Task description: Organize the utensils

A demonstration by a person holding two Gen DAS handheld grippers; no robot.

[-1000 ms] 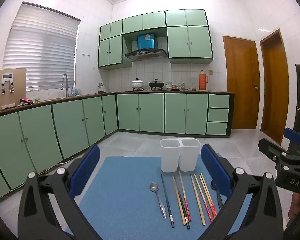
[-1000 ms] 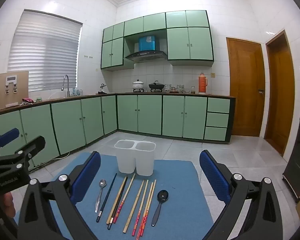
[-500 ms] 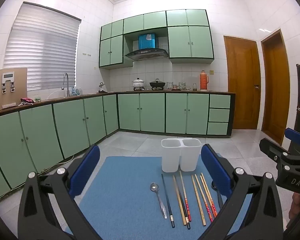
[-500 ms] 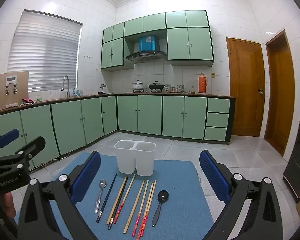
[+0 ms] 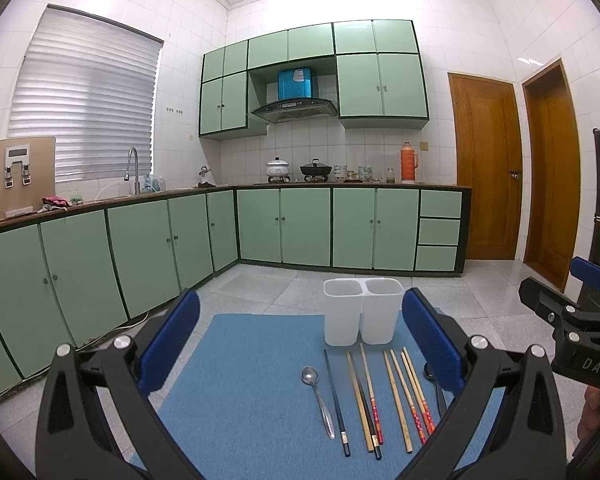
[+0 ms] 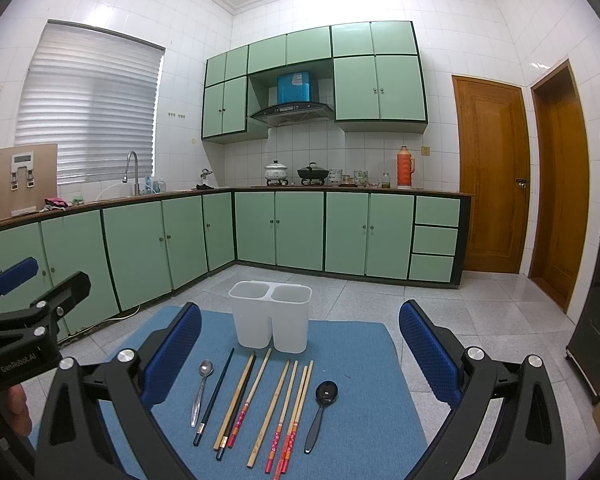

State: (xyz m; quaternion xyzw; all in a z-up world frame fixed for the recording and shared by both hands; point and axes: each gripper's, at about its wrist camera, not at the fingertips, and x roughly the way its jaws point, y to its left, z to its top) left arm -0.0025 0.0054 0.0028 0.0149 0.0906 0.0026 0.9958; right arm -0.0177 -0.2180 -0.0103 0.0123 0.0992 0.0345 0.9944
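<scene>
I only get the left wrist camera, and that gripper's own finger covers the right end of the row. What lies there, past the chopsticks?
Observer: A black spoon. The right wrist view shows all of it, with its bowl toward the white holder.
Operator: Is it touching the chopsticks?
Observer: No. A strip of blue mat shows between it and the nearest red-patterned chopstick.
Operator: Is the right gripper holding anything?
Observer: No. The right gripper is open, with nothing between its fingers.
</scene>
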